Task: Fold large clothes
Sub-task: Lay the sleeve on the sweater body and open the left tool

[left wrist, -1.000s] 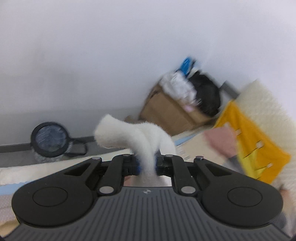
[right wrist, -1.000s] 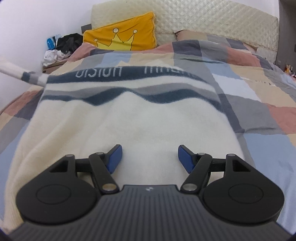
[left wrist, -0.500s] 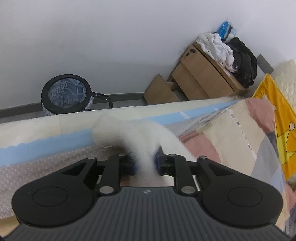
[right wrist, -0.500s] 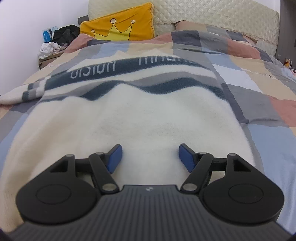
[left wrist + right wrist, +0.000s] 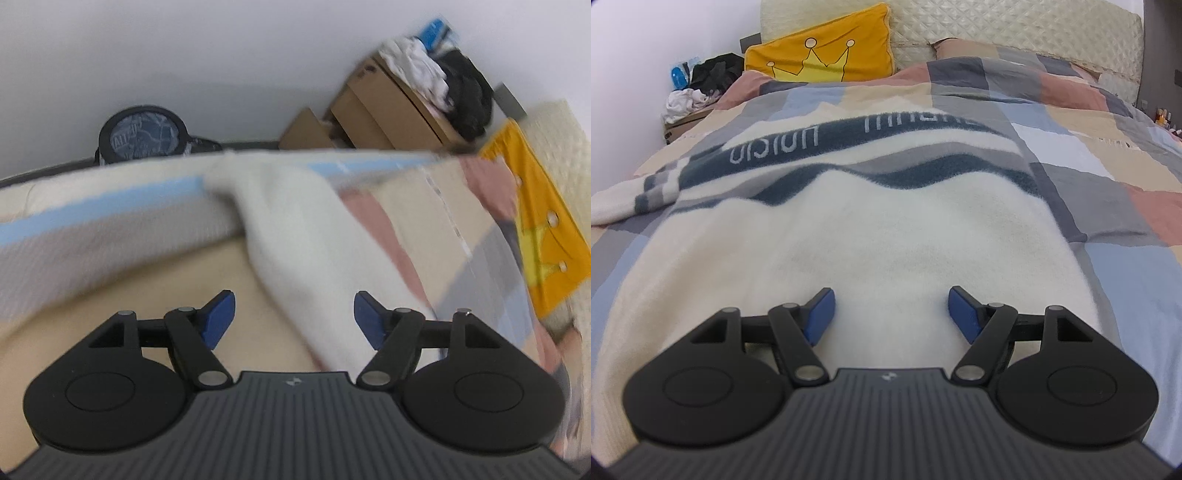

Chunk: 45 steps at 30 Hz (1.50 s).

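The cream sweater [image 5: 886,236] lay flat on the bed [image 5: 1108,192]. Its left sleeve [image 5: 314,251] ran lengthwise away from the left gripper [image 5: 293,314], whose fingers were spreading, unpressed. The right gripper [image 5: 890,314] hovered fingers apart over the sweater's hem.

I see a cream-white sweater [image 5: 886,229] with wavy dark teal and grey bands and pale lettering across its dark stripe; its sleeve [image 5: 314,236] is plain white in my left view. The quilt [image 5: 1089,122] under it is a patchwork of peach, pink, grey, light blue and beige. The pillow [image 5: 820,55] is yellow-orange with a crown outline. The headboard [image 5: 997,26] is quilted cream. Both of my hand-held grippers have black bodies and blue pads [image 5: 822,314].
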Each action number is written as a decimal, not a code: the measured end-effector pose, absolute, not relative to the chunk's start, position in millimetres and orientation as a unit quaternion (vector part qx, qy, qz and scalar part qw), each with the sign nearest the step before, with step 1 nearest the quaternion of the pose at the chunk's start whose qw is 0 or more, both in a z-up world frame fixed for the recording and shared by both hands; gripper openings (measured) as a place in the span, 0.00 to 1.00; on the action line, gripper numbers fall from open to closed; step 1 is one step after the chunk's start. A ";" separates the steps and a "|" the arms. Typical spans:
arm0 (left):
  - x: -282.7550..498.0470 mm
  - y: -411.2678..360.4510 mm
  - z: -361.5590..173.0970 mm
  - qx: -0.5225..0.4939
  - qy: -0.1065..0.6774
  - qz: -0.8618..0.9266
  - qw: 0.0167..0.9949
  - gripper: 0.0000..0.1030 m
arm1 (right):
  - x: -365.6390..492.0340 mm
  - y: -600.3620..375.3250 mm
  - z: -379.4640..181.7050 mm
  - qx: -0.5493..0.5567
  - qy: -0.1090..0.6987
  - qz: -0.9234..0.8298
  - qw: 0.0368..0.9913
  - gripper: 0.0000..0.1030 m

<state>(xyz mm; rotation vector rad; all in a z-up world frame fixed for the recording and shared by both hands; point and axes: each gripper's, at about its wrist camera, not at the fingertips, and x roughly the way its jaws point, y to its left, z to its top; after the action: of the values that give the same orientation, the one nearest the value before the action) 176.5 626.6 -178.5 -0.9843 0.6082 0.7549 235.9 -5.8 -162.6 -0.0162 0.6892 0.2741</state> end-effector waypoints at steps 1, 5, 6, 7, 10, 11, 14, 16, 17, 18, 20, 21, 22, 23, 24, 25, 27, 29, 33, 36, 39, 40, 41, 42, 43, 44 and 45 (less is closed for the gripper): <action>172.0 615.4 -173.8 -0.454 0.286 0.343 0.771 0.73 | 234.8 -6.8 -161.8 -0.005 0.336 0.136 0.932 0.69; 154.1 567.8 -157.8 -0.490 0.301 0.312 0.757 0.73 | 227.1 -12.9 -158.3 0.004 0.325 0.155 0.933 0.67; 151.6 555.6 -153.2 -0.491 0.304 0.305 0.757 0.73 | 225.2 -15.3 -158.4 0.007 0.322 0.158 0.933 0.67; 149.9 542.2 -147.0 -0.488 0.308 0.297 0.760 0.73 | 223.8 -17.2 -159.3 0.007 0.323 0.160 0.933 0.67; 147.4 497.3 -127.2 -0.468 0.322 0.261 0.780 0.73 | 219.8 -22.4 -158.1 0.010 0.323 0.164 0.932 0.67; 145.4 483.3 -122.5 -0.462 0.324 0.251 0.786 0.73 | 217.6 -24.4 -156.4 0.013 0.322 0.166 0.932 0.67; 142.5 440.5 -114.4 -0.438 0.356 0.228 0.794 0.73 | 211.4 -30.0 -151.8 0.025 0.319 0.170 0.932 0.67; 140.0 417.3 -118.9 -0.444 0.383 0.210 0.782 0.73 | 208.1 -34.2 -150.4 0.032 0.321 0.168 0.931 0.67; 136.0 405.2 -122.0 -0.454 0.387 0.199 0.777 0.73 | 206.5 -36.4 -150.4 0.035 0.322 0.166 0.931 0.67; 132.2 394.1 -124.4 -0.453 0.392 0.195 0.776 0.73 | 204.5 -39.3 -151.0 0.042 0.325 0.164 0.931 0.67; 127.7 368.6 -129.7 -0.441 0.410 0.185 0.777 0.73 | 201.6 -44.6 -151.4 0.056 0.330 0.165 0.928 0.67; 125.3 359.1 -133.5 -0.440 0.419 0.180 0.774 0.73 | 200.5 -45.9 -150.5 0.060 0.329 0.166 0.928 0.67; 121.9 347.6 -138.7 -0.440 0.426 0.175 0.770 0.73 | 199.8 -46.4 -149.1 0.059 0.326 0.167 0.929 0.67; 118.9 336.5 -143.8 -0.437 0.436 0.173 0.768 0.73 | 199.7 -46.4 -148.2 0.057 0.323 0.167 0.930 0.67; 117.3 330.4 -150.5 -0.433 0.444 0.170 0.766 0.73 | 199.7 -46.6 -148.0 0.055 0.323 0.169 0.929 0.67; 114.1 320.9 -155.4 -0.429 0.449 0.166 0.766 0.73 | 199.9 -46.4 -147.9 0.055 0.325 0.173 0.928 0.67; 111.2 309.3 -165.3 -0.418 0.461 0.169 0.764 0.73 | 200.7 -46.5 -149.7 0.056 0.330 0.175 0.926 0.67; 107.7 298.3 -177.0 -0.414 0.471 0.175 0.759 0.73 | 201.2 -46.6 -150.9 0.053 0.333 0.176 0.925 0.67; 102.9 283.5 -188.7 -0.395 0.480 0.187 0.761 0.73 | 199.3 -50.4 -149.8 0.061 0.334 0.181 0.923 0.67; 103.9 276.8 -196.5 -0.391 0.487 0.196 0.756 0.73 | 196.7 -51.9 -148.8 0.063 0.335 0.185 0.922 0.67; 109.3 265.7 -202.7 -0.381 0.494 0.195 0.757 0.72 | 197.4 -53.0 -150.2 0.065 0.339 0.186 0.920 0.67; 110.8 262.3 -205.9 -0.382 0.495 0.191 0.757 0.72 | 198.3 -53.1 -151.0 0.066 0.342 0.187 0.919 0.67; 111.3 259.1 -208.0 -0.383 0.497 0.186 0.756 0.72 | 200.2 -52.6 -151.3 0.068 0.344 0.187 0.917 0.67; 112.5 254.6 -210.5 -0.378 0.501 0.182 0.757 0.72 | 201.5 -52.9 -151.7 0.071 0.346 0.188 0.916 0.67; 113.7 249.9 -212.5 -0.370 0.506 0.179 0.758 0.72 | 202.5 -53.0 -152.0 0.073 0.348 0.188 0.916 0.67; 114.2 245.8 -214.3 -0.367 0.510 0.175 0.758 0.72 | 203.3 -53.1 -152.2 0.075 0.348 0.188 0.915 0.67; 115.3 242.4 -216.3 -0.367 0.511 0.168 0.759 0.70 | 203.0 -53.5 -152.4 0.077 0.349 0.188 0.915 0.67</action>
<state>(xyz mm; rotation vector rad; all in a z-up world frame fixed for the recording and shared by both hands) 115.3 242.4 -216.3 -0.8000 1.1131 0.3662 203.0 -53.5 -152.4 0.1581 0.7176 0.3878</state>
